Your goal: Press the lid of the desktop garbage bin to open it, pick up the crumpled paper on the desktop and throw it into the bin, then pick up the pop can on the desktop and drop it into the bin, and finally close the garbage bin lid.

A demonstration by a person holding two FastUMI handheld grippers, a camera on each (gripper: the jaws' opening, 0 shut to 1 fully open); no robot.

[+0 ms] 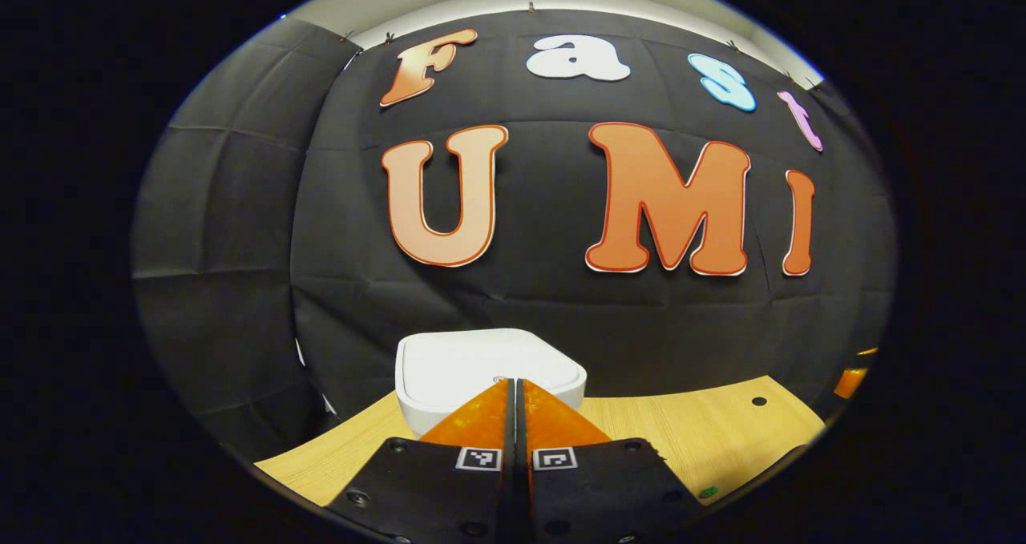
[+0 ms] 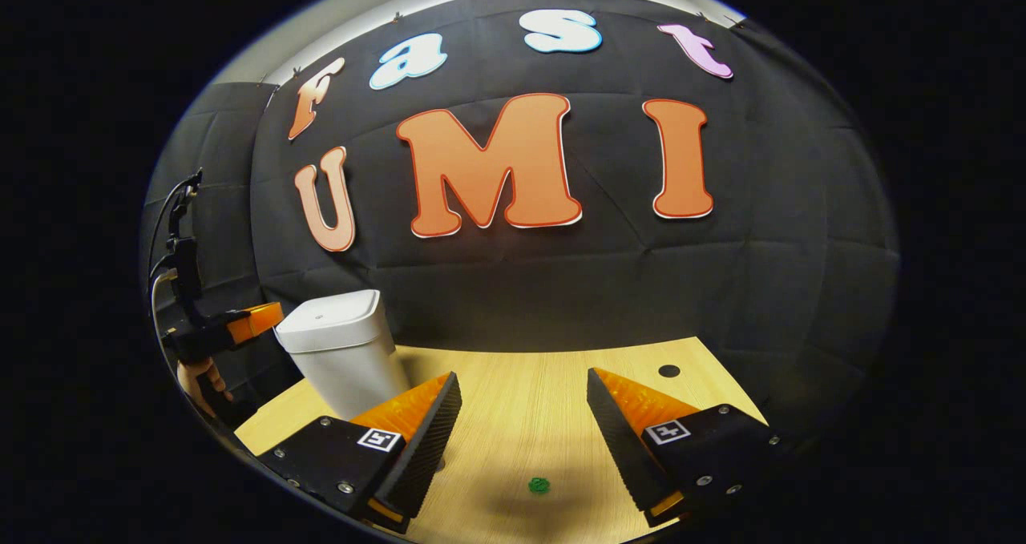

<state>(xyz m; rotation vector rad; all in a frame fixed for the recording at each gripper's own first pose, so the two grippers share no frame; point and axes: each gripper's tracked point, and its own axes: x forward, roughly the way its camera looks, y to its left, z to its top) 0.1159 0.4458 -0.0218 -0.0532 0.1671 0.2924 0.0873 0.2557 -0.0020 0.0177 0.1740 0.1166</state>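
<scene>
The white desktop bin [image 1: 489, 368] stands on the wooden table with its flat lid [image 1: 481, 360] down. My left gripper [image 1: 517, 381] is shut with nothing in it, and its tips are over the lid's near edge. In the right gripper view the same bin [image 2: 346, 352] stands at the left. The left gripper [image 2: 258, 320], held by a hand [image 2: 202, 384], reaches the lid's [image 2: 329, 312] side at lid height; contact is unclear. My right gripper [image 2: 521, 384] hangs open over the table, right of the bin, with nothing between its fingers.
A wooden table [image 2: 529, 416] runs to the black cloth wall behind. A small green scrap [image 2: 539, 485] lies on it under my right gripper. A round black hole [image 2: 668, 370] sits near the table's far right. A cable [image 2: 164, 215] rises from the left gripper.
</scene>
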